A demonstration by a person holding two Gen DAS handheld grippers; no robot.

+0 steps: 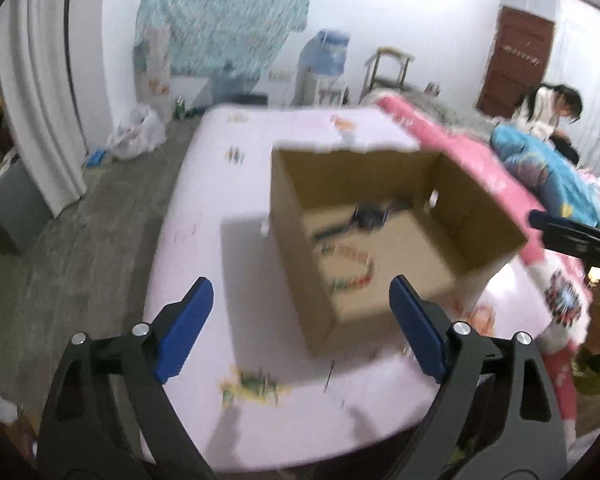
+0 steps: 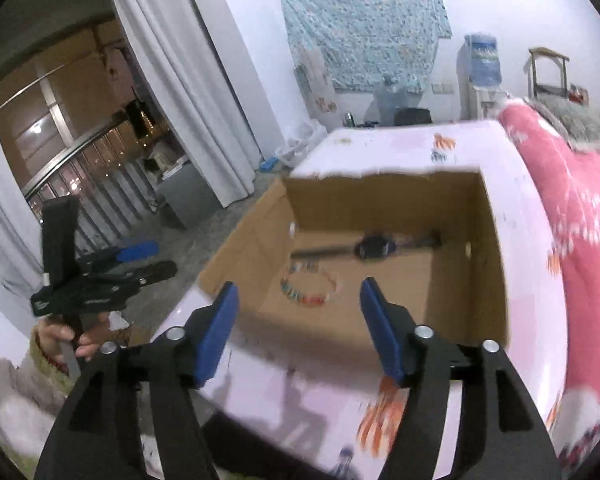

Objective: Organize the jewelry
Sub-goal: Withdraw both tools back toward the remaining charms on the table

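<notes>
- The left gripper (image 1: 300,316) hangs above the near end of a bed covered by a pale pink sheet (image 1: 204,184), its blue-padded fingers (image 1: 186,330) spread wide with nothing between them
- The right gripper (image 2: 296,326) is likewise wide open and empty, its blue pads (image 2: 216,334) hovering over the near edge of the cardboard box (image 2: 496,264)
- That open-topped box sits on the sheet, and both cameras look down into it
- A beaded bracelet (image 2: 310,290) of mixed colours lies in a loose ring on the box floor, toward the near side; the left wrist view shows the same bracelet (image 1: 350,266), blurred
- A dark wristwatch (image 2: 374,247) lies stretched out flat along the far wall of the box, apart from the bracelet; from the left wrist view it is only a dark smear (image 1: 366,216)
- Outside the box, on the sheet just ahead of the left gripper, there is a small yellow-green patch (image 1: 254,386); the blur keeps me from telling whether it is an object or part of the print
- A pink blanket (image 2: 580,216) is bunched along the right of the bed
- From the right wrist view the left gripper (image 2: 152,258) is seen side-on out to the left, off the edge of the bed, held in the person's hand (image 2: 66,338)
- Past the bed stand a water dispenser (image 1: 324,68), white curtains (image 1: 40,92) and a patterned cloth (image 2: 364,28) pinned to the wall
- A dark-haired person (image 1: 552,110) sits at the far right by a brown door (image 1: 516,60)
</notes>
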